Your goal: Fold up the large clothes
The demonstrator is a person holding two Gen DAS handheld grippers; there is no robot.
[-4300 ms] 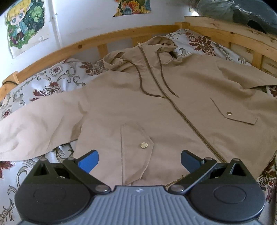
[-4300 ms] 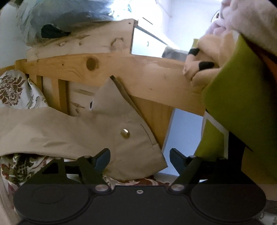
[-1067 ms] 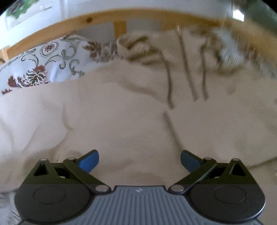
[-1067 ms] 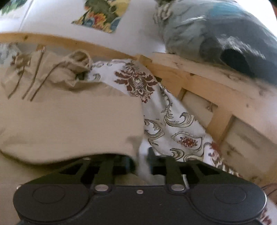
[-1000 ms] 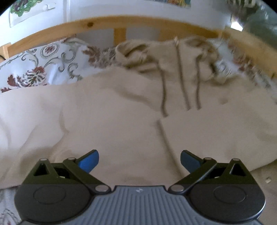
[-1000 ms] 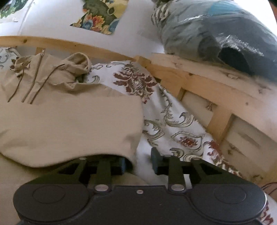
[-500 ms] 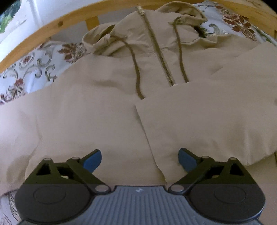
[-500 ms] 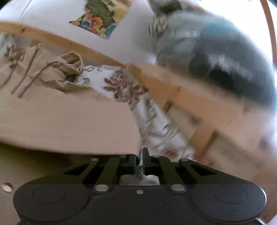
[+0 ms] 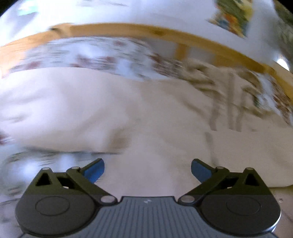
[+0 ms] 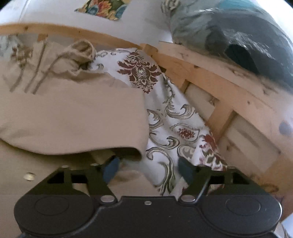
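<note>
A beige hooded jacket (image 9: 146,119) lies spread on the bed, with its hood and drawstrings (image 9: 230,102) at the upper right of the blurred left wrist view. My left gripper (image 9: 147,169) hangs open over the jacket's left side, nothing between its blue pads. In the right wrist view the jacket's right sleeve (image 10: 73,120) lies folded across the body. My right gripper (image 10: 146,168) stands at the fold's edge with its jaws opening. The sleeve's cloth lies just off the left pad and is not pinched.
A floral bedsheet (image 10: 164,113) covers the mattress to the right of the jacket. A wooden bed rail (image 10: 210,78) runs behind and along the right side. A dark bundle wrapped in plastic (image 10: 228,31) rests on top of the rail. A colourful picture (image 10: 102,7) hangs on the white wall.
My right gripper was shut on the folded sleeve's edge and has let it go, jaws now apart. The left gripper has swung leftward over the jacket, staying open.
</note>
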